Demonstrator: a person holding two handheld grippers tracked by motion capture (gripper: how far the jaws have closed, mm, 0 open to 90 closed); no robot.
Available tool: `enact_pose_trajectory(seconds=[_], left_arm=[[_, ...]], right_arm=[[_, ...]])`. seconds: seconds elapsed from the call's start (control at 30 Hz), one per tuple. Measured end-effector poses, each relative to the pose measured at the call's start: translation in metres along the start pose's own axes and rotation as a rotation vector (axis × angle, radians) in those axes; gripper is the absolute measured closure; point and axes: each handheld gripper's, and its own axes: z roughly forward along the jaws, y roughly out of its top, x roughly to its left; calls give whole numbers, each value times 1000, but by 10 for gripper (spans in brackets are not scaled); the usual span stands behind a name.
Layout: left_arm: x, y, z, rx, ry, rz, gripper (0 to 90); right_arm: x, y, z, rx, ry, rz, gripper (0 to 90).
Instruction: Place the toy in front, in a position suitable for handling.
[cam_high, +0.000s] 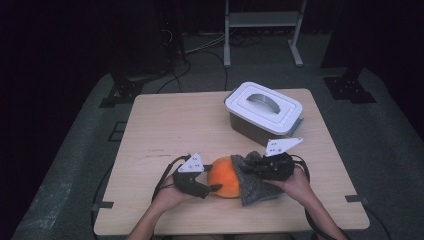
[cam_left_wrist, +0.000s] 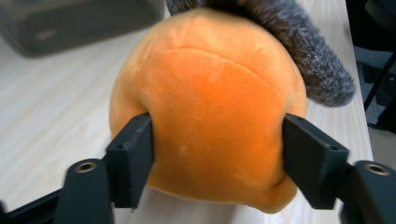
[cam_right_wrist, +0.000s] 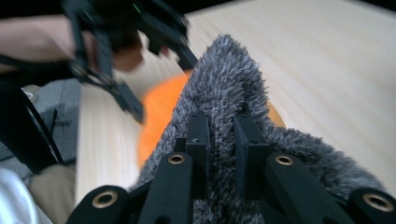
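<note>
Between the left gripper's (cam_left_wrist: 217, 154) jaws sits the orange ball (cam_left_wrist: 210, 107), squeezed tight, while the right gripper (cam_right_wrist: 223, 140) pinches the grey cloth (cam_right_wrist: 229, 88) lying over the ball's far side, so next I think the cloth must be pulled off gently.

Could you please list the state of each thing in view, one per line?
Orange plush ball: lying on the table, clamped on both sides, partly draped by the cloth.
Grey fuzzy cloth: a fold pinched and lifted, the rest on the table.
Left gripper: shut on the ball.
Right gripper: shut on the cloth.
White-lidded storage box: closed, handle folded flat.
Wooden table: bearing everything.
</note>
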Motion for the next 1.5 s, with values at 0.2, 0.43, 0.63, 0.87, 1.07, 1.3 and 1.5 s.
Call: enact_pose_trajectory(seconds=[0.2, 0.43, 0.63, 0.87, 1.07, 1.3, 1.5], left_arm=[[-10, 9, 0, -26, 20, 52, 356], [-7, 10, -5, -49, 19, 27, 400], [-8, 11, -3, -60, 10, 27, 399], [-7, 9, 0, -60, -2, -18, 246], [-7, 7, 7, -27, 0, -41, 208], [-11, 15, 1, -44, 27, 11, 366], [-23, 22, 4, -48, 28, 66, 359]], right_arm=[[21, 15, 3, -11, 32, -70, 768], [8, 3, 6, 29, 19, -44, 769], [14, 8, 1, -7, 8, -62, 768], [10, 2, 8, 41, 32, -56, 767], [2, -5, 5, 40, 59, -27, 767], [18, 19, -14, 4, 45, -103, 768], [37, 29, -4, 24, 40, -173, 766]])
